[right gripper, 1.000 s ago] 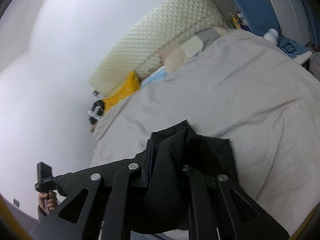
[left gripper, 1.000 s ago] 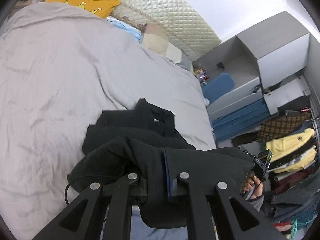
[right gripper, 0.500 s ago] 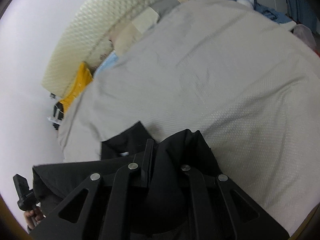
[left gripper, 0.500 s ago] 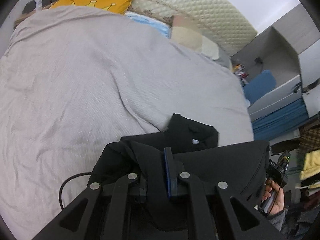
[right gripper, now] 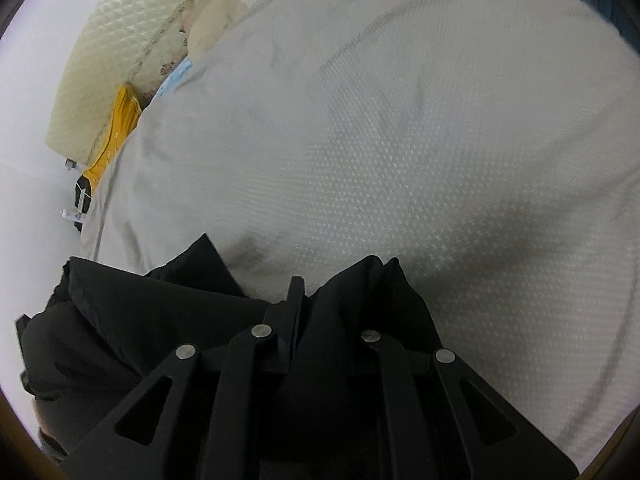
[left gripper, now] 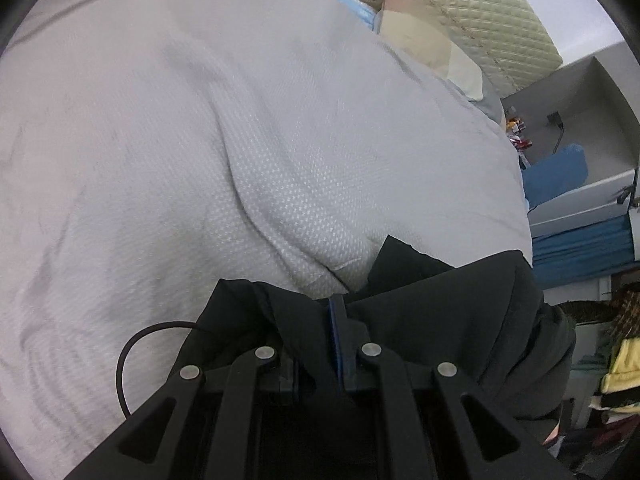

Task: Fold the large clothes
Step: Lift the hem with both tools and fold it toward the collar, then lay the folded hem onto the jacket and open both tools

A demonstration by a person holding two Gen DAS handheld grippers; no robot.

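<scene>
L gripper [left gripper: 320, 332] + R gripper [right gripper: 316, 320] clamped on black garment [left gripper: 440, 308] | grey bedspread [left gripper: 240, 140] ahead | headboard [left gripper: 480, 12] behind

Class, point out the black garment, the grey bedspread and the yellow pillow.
black garment [left gripper: 440, 312]: left wrist view, flat panel.
grey bedspread [left gripper: 200, 140]: left wrist view, bare middle.
yellow pillow [right gripper: 120, 128]: right wrist view, visible edge.

We are looking at our left gripper [left gripper: 320, 344], showing matte black slotted arms, round silver screws, a blue finger pad and a thin black cable [left gripper: 132, 344] looping beside it. Our right gripper [right gripper: 316, 320] is showing the same black arms and silver screws.
</scene>
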